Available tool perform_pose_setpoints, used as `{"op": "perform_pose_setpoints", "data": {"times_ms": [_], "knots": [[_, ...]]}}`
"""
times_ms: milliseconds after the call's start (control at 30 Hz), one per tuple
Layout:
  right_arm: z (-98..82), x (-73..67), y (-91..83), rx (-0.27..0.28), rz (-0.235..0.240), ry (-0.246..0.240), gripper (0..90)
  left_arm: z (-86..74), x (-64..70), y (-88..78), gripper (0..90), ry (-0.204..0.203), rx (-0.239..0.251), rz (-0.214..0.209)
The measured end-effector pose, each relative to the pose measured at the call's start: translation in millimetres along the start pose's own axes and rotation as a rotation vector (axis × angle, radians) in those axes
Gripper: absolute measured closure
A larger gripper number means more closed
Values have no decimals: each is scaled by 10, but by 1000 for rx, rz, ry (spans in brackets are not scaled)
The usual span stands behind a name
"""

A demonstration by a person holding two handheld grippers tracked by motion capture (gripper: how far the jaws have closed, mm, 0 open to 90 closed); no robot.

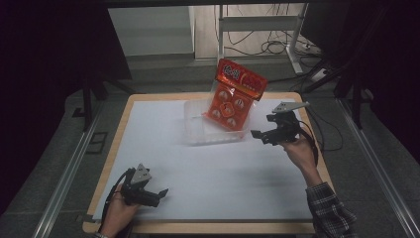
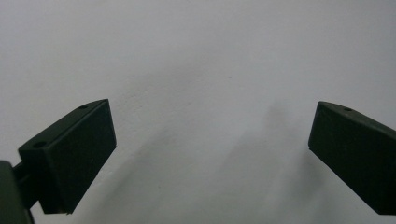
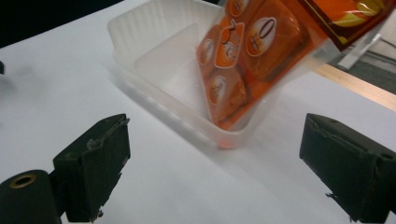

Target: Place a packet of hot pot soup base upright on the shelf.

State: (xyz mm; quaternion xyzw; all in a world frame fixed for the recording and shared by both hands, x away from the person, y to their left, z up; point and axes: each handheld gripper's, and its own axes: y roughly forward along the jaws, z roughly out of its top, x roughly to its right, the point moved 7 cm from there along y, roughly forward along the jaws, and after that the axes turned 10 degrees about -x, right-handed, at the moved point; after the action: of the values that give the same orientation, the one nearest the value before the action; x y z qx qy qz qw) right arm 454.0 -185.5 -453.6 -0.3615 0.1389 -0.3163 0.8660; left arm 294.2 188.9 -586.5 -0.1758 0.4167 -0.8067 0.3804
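Nearest the front edge of the table (image 1: pixel 148 106), by its left corner, the left hand-held gripper (image 1: pixel 159 192) rests low with its jaws spread wide and nothing between them; it looks parked out of the way while the other hand works. The left gripper view adds only bare white surface under those parted jaws. Farther back, near the right edge, the right hand-held gripper (image 1: pixel 257 134) is likewise released, its jaws standing well apart and aimed at the clear plastic tray (image 1: pixel 194 130) just beside it. Toward the far edge, the orange snack bag (image 1: pixel 233 96) stands tilted with its lower end inside the tray and its top leaning out over the far rim, probably because it is too long to lie flat. The right gripper view shows the bag's (image 3: pixel 252 56) bottom corner touching the tray's (image 3: pixel 140 32) near wall, which the high view cannot settle.
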Motion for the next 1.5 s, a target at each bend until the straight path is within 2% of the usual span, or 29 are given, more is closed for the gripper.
{"op": "perform_pose_setpoints", "data": {"times_ms": [67, 233, 567, 800, 1167, 1367, 1433, 1500], "knots": [[-26, -16, -11, 6, 11, 12, 83, 0, 1, -2, 4, 0, 1, -1], [-107, -73, -47, -3, -6, 16, 82, 0, -1, -7, 5, -1, 6, -2], [-271, -247, -219, 10, -7, -11, 74, 0, 1, -7, 5, -1, 6, 0], [-409, -341, -320, 25, -1, -7, 65, 0, 2, -7, 5, -1, 4, 1], [-677, -442, -383, 21, 8, -15, 0, 1, 5, -2, 5, -3, 3, 1], [-822, -455, -399, 9, -20, -4, 0, 1, 4, 0, 5, 0, 1, 4], [-872, -449, -416, 16, -68, -3, 0, 1, 4, 0, 5, 1, 1, 4], [-923, -467, -411, 5, -56, -1, 0, 0, 5, 1, 5, 1, -1, 5]]}}
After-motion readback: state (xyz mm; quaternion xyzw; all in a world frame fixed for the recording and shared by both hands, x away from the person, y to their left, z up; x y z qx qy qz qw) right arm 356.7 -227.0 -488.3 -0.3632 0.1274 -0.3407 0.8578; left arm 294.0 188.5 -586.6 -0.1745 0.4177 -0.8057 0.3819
